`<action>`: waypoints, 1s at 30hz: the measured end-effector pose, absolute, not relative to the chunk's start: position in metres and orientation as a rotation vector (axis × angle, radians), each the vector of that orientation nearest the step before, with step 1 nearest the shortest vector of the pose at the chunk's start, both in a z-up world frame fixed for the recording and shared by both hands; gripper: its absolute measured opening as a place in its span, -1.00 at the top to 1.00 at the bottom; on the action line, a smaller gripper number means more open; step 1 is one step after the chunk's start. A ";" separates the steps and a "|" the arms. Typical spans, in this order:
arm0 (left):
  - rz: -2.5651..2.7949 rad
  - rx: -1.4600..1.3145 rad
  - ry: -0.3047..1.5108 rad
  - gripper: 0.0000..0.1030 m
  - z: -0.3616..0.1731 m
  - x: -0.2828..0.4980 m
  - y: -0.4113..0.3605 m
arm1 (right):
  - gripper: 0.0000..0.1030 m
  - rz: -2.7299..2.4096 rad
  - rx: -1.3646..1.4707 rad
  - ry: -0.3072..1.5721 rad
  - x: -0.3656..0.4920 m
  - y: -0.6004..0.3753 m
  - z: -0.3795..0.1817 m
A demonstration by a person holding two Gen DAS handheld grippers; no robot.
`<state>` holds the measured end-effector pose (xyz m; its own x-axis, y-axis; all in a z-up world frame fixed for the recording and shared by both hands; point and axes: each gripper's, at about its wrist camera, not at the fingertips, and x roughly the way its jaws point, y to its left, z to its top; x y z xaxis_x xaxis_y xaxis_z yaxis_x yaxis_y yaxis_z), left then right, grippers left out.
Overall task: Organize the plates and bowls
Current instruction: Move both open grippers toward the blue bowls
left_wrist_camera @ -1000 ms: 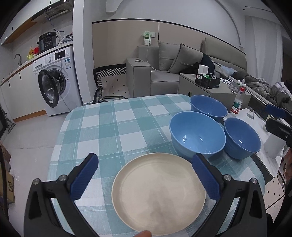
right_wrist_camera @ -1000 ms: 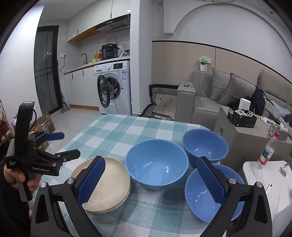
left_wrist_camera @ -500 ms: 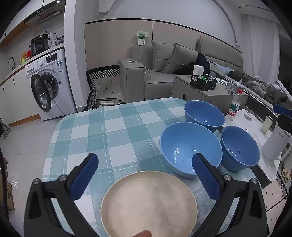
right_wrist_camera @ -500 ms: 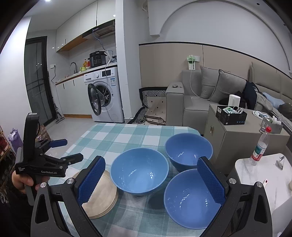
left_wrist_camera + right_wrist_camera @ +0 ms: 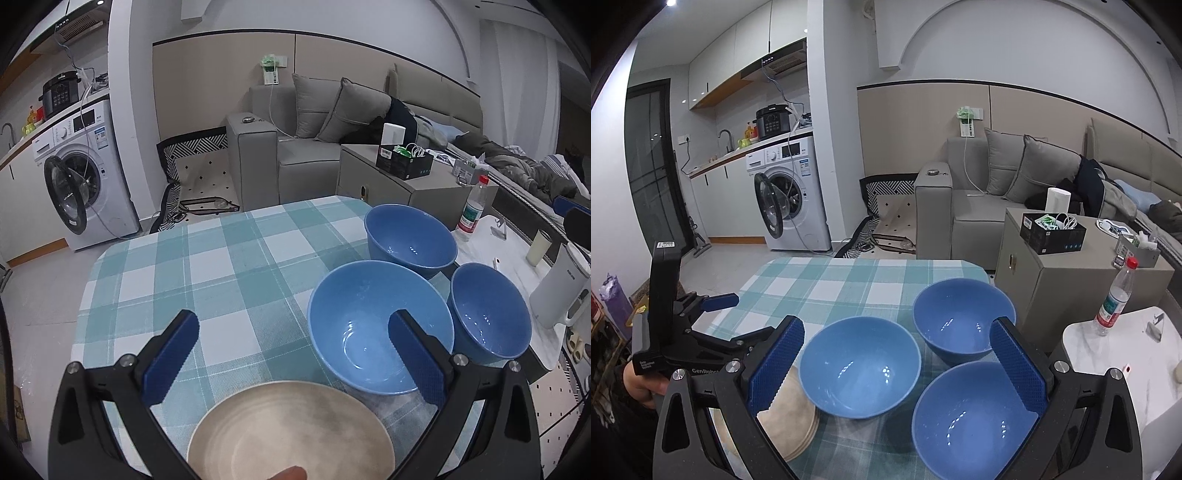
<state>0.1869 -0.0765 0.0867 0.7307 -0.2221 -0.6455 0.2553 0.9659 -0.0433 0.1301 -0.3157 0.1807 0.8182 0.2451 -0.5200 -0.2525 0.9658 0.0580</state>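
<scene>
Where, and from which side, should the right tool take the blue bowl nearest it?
Grip the nearest blue bowl by its thin upright rim on the near side, coming from above: one finger inside, one outside. Its body looks too wide to span.

White lettering reading "GenRobot", cut off at its end by the nearer blue pad, stands on the side of the black handheld left gripper (image 5: 713, 317) in the right wrist view. A smaller white label above it is too small to read.
</scene>
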 end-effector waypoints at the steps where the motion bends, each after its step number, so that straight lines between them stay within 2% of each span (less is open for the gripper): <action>1: -0.264 0.049 0.710 -1.00 0.086 0.191 -0.077 | -0.99 0.257 -0.011 0.555 0.135 -0.317 0.181; 30: -0.285 0.053 0.746 -1.00 0.094 0.265 -0.130 | -0.99 0.181 0.077 0.720 0.217 -0.374 0.140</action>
<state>0.2650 -0.1299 0.0943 0.6980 -0.2365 -0.6760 0.2742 0.9602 -0.0528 0.2174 -0.3740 0.1403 0.7367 0.1913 -0.6486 -0.1385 0.9815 0.1321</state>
